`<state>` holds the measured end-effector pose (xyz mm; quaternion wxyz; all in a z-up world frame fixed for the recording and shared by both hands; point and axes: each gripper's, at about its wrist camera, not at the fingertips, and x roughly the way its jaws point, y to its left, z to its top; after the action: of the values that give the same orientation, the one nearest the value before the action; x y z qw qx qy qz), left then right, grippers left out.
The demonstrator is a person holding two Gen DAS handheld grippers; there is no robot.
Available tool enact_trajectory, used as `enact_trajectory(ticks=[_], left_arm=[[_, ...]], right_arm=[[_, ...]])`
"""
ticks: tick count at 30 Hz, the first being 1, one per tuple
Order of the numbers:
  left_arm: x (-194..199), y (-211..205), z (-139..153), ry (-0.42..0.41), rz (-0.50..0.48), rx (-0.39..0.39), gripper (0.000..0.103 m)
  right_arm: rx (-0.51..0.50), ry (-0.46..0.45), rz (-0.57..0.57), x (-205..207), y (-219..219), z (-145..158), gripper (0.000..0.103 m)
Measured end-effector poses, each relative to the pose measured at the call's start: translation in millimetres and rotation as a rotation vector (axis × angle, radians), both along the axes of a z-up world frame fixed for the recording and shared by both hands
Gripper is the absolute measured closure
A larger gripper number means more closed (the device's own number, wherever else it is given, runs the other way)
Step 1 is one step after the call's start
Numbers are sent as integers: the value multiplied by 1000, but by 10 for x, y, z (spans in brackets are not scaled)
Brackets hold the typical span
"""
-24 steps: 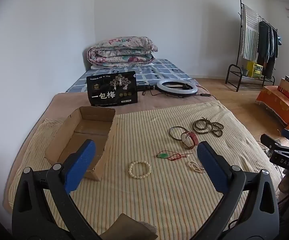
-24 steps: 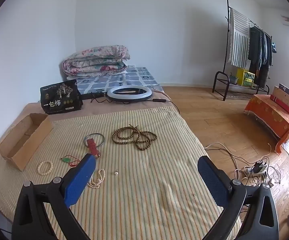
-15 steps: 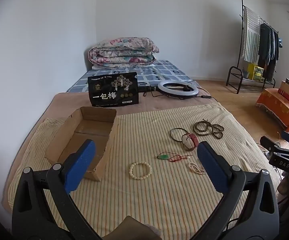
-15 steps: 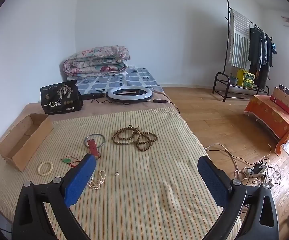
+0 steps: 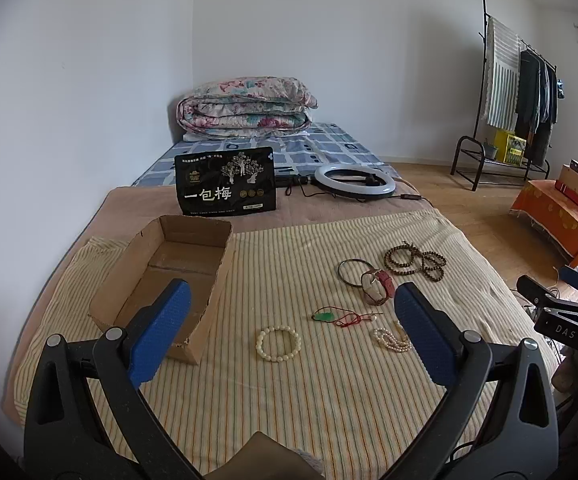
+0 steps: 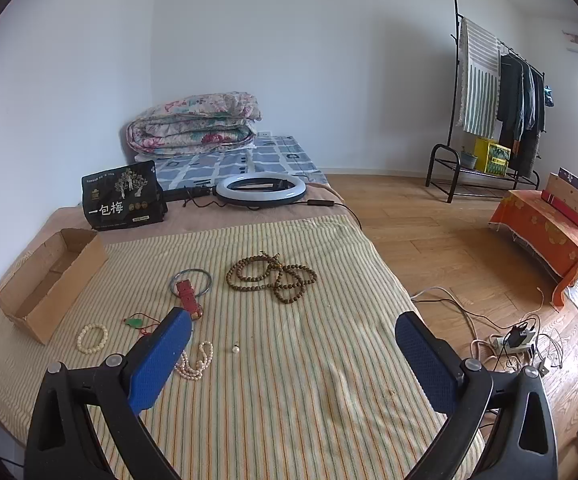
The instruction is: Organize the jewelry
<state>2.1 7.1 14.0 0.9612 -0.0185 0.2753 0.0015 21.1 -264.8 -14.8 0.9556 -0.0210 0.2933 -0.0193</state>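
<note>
1. Left tongs (image 5: 289, 332) and right tongs (image 6: 289, 356) both gape wide, holding nothing, above the striped bed cover (image 5: 309, 400).
2. Jewelry lies loose on the cover: white bead bracelet (image 5: 278, 344), green pendant (image 5: 325, 316), pearl strand (image 6: 195, 364), brown beads (image 6: 271, 274).
3. An open cardboard box (image 5: 169, 276) sits left.

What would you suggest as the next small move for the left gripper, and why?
Probably lower the left gripper onto the white bracelet: its jaws are open and empty, the bracelet lies on the cloth between them, nearest the empty box, and no jewelry is in the box yet.
</note>
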Motion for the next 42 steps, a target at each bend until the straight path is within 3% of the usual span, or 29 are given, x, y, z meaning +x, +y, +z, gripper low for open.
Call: enact_trajectory(ticks=[42], left_arm=[[-5,5,-9,0,0,1,0]], right_arm=[[20,9,15,34,23,-42,0]])
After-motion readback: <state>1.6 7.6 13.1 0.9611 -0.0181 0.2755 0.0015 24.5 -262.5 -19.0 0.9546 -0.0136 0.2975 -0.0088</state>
